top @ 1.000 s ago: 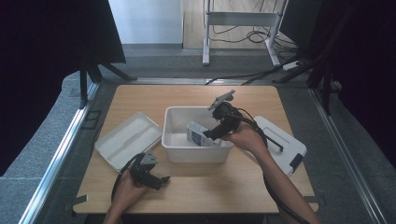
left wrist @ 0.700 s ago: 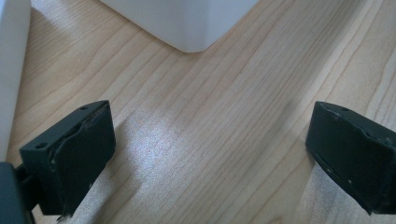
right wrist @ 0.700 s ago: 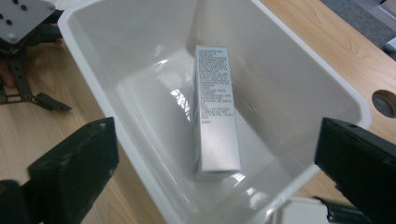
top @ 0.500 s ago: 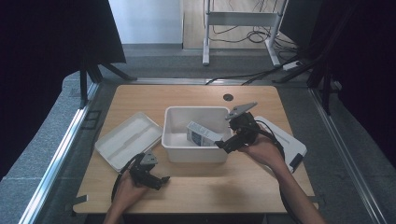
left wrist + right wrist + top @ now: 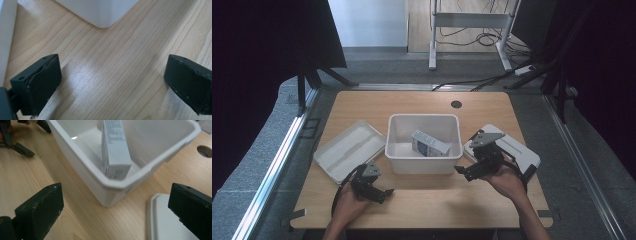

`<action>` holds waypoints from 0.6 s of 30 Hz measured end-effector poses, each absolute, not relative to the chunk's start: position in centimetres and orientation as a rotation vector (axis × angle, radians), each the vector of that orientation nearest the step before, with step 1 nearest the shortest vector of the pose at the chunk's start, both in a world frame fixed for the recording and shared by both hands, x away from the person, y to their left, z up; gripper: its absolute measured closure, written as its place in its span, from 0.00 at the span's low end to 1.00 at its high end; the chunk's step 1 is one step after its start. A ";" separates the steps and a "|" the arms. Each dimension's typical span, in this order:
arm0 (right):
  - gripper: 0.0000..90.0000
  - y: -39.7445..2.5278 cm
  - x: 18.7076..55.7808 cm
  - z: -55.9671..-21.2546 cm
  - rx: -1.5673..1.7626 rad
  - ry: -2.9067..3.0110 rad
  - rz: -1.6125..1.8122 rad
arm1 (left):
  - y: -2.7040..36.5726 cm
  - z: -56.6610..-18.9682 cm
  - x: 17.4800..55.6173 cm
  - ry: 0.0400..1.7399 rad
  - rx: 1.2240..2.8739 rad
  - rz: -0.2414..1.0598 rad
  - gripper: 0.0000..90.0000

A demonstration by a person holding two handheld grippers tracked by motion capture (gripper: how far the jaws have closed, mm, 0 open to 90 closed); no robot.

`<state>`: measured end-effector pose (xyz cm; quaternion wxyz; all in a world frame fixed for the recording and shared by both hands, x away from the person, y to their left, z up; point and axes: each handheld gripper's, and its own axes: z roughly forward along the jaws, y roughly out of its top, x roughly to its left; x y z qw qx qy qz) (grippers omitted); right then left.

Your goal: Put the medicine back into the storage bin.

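In the high view a white bin (image 5: pixel 424 145) stands mid-table with a small carton (image 5: pixel 430 143) lying tilted inside it; the carton's print is too small to read. The right gripper (image 5: pixel 468 172) hovers just right of the bin's near right corner, jaws apart and empty, over the edge of a flat white lid (image 5: pixel 512 149). The left gripper (image 5: pixel 382 194) rests near the table's (image 5: pixel 362 107) front edge, left of the bin's near corner, beside a white tray (image 5: pixel 348 149). In the left gripper view the jaws stand wide apart over bare wood, the bin's corner (image 5: pixel 100 12) far ahead of them. In the right gripper view the jaws are wide apart; the carton (image 5: pixel 113 150) leans upright against the bin's (image 5: pixel 125 183) near wall, ahead between them and beyond that wall, its fine lines of print blurred. The lid (image 5: pixel 162 220) lies near the right jaw.
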<state>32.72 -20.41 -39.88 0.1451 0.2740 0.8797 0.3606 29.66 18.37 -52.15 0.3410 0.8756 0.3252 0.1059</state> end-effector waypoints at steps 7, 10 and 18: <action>0.00 -21.6 32.0 -43.3 0.852 2.492 1.072 | 18.4 -52.2 29.7 0.845 2.281 0.279 0.01; 0.00 -21.8 31.6 -44.8 0.868 2.472 1.086 | 18.4 -52.2 29.7 0.848 2.278 0.278 0.01; 0.00 -21.9 30.8 -48.6 0.918 2.480 1.090 | 18.4 -52.2 29.7 0.847 2.279 0.277 0.01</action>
